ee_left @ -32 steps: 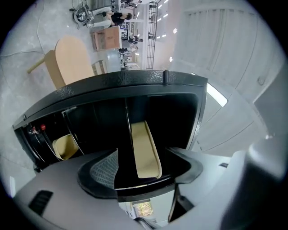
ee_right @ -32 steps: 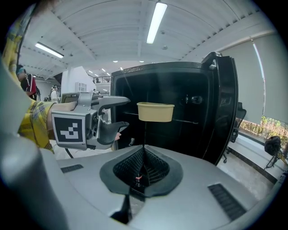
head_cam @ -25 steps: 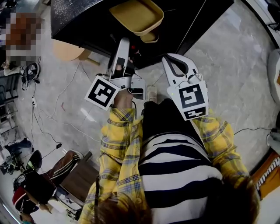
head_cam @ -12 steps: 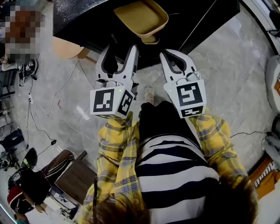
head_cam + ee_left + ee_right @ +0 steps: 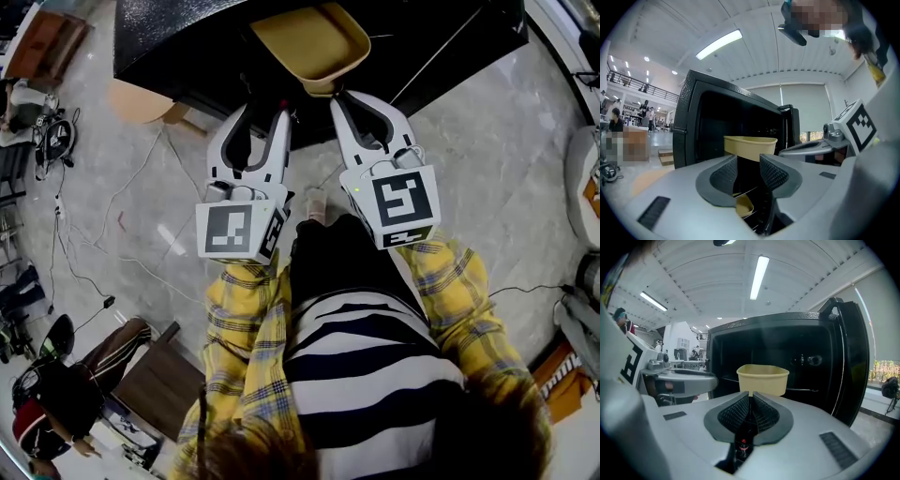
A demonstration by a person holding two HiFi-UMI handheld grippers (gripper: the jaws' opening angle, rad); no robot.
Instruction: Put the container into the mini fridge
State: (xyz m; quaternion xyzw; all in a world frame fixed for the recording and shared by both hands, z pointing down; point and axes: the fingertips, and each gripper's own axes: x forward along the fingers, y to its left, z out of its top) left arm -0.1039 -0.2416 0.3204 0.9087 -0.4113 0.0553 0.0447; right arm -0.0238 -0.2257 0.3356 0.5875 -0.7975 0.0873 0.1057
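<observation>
Forward since the earlier head view, the left gripper and right gripper now reach the mini fridge, where the container sits shelved; left gripper view: jaws closing on nothing; right gripper view: jaws clenched empty, probably to nudge it deeper.

No word, brand or number can be read anywhere around you. The left marker cube and the right marker cube carry only black-and-white square patterns, not letters. Bold lettering runs along an orange-and-white object at the head view's lower right edge, too blurred and cut off to make out. A small bottle wears a red label, its print too tiny to read.
</observation>
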